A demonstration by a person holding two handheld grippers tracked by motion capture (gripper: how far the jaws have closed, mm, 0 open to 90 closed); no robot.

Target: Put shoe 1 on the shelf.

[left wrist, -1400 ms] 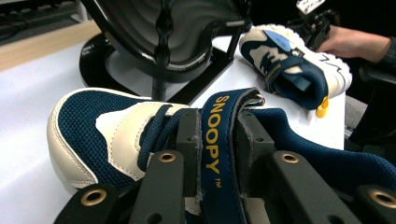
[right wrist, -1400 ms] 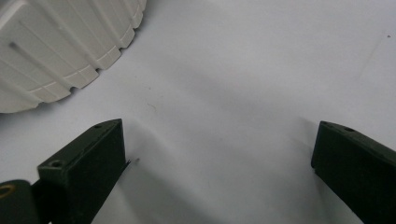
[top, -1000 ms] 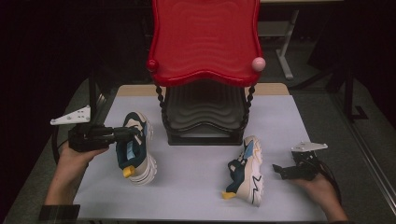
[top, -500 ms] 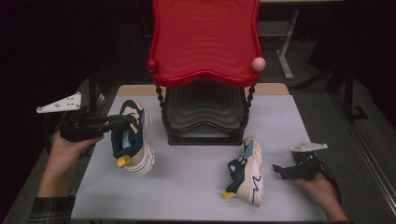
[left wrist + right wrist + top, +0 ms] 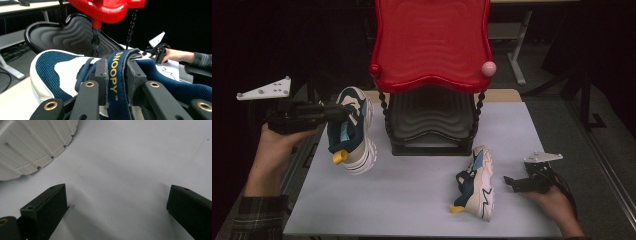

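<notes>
A navy and white sneaker (image 5: 352,130) with a yellow heel tab hangs in the air at the left, beside the rack. My left gripper (image 5: 343,113) is shut on its navy tongue strap (image 5: 116,77), which reads SNOOPY and sits pinched between the pads. A matching sneaker (image 5: 476,182) lies on its side on the white table (image 5: 412,200), right of centre. My right gripper (image 5: 508,182) rests on the table just right of that shoe, jaws wide open over bare surface. That shoe's ribbed white sole (image 5: 32,145) shows ahead of it at the upper left.
A two-tier shoe rack stands at the back middle, with a red wavy top shelf (image 5: 432,45) and a black lower shelf (image 5: 432,122). A pink ball (image 5: 488,68) caps its right corner. Chain-like posts (image 5: 476,115) link the tiers.
My left gripper has lifted the sneaker off the table and carried it up toward the rack's left side. The right gripper and the other sneaker have stayed put.
</notes>
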